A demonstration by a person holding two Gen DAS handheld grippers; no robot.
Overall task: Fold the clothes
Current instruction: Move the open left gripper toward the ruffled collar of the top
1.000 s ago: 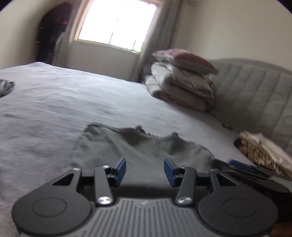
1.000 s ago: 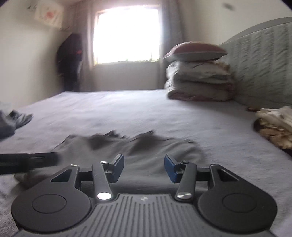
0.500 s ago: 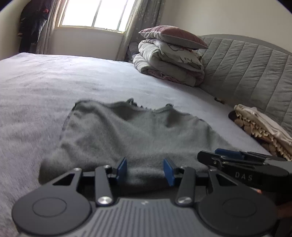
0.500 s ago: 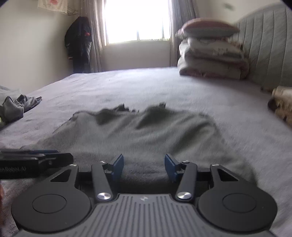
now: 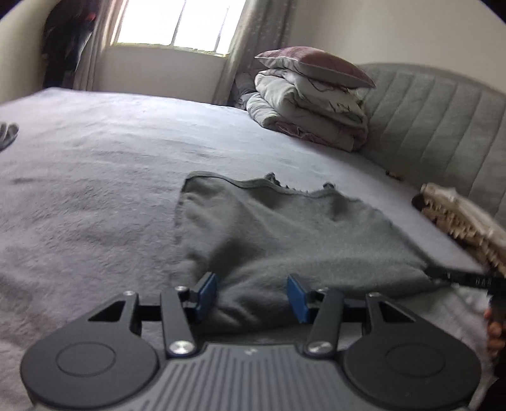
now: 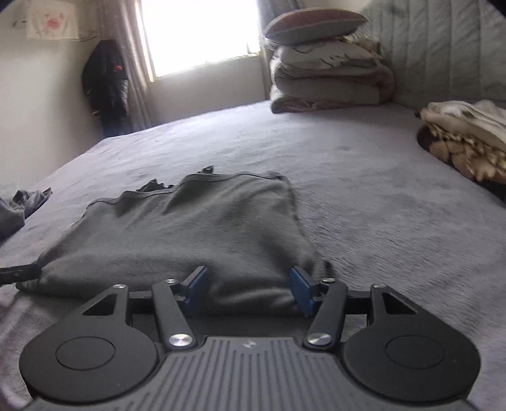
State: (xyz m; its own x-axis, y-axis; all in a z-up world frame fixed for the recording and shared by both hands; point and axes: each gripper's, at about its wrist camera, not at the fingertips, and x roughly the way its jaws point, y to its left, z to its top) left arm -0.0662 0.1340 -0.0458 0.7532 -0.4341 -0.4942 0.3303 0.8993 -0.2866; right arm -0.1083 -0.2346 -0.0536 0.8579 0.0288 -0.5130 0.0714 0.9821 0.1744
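One grey bed (image 5: 95,196); stacked bedding (image 5: 310,104); bright window (image 5: 177,22); padded headboard (image 5: 436,126)

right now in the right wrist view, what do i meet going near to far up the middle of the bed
right gripper → grey garment → bare grey bedspread → stack of folded bedding with a pillow on top

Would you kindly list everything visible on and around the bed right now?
garment: one, dark grey, flat on the bed's near part
bed cover: one, light grey
folded bedding stack: one, pale with mauve pillow on top, by the headboard
fringed cloth pile: one, cream, right edge
crumpled clothing: grey, left edge
dark coat: one, hanging beside the window
left claw: open, at the garment's near edge
right claw: open, at the near edge
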